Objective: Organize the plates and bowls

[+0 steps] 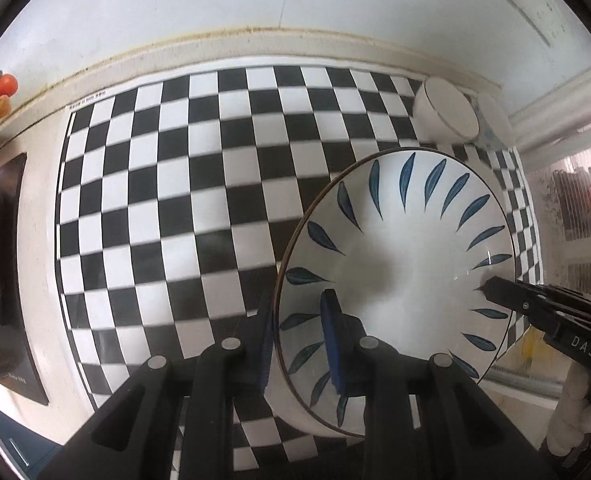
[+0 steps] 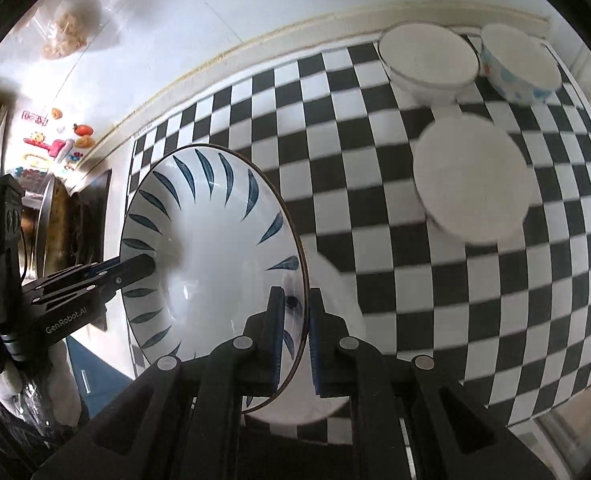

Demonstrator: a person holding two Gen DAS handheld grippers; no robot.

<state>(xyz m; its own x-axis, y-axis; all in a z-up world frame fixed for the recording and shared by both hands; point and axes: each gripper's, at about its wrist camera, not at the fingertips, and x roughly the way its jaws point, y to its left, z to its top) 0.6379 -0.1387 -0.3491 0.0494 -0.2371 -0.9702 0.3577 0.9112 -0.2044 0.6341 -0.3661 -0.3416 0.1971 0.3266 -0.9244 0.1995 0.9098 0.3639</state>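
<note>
A large white bowl with blue leaf marks (image 1: 399, 268) is held above the checkered mat (image 1: 199, 184) by both grippers. My left gripper (image 1: 295, 344) is shut on its near-left rim, one blue pad inside and one outside. My right gripper (image 2: 295, 340) is shut on the opposite rim of the same bowl (image 2: 211, 248). Each gripper shows in the other's view, the right one (image 1: 491, 286) at the bowl's right rim and the left one (image 2: 151, 264) at its left rim. A white bowl (image 2: 471, 184) sits on the mat to the right.
Two more bowls stand at the mat's far right corner, a white one (image 2: 427, 60) and one with blue spots (image 2: 519, 68). A wall runs behind the mat (image 2: 375, 160). A stove top (image 1: 3, 280) lies left of the mat.
</note>
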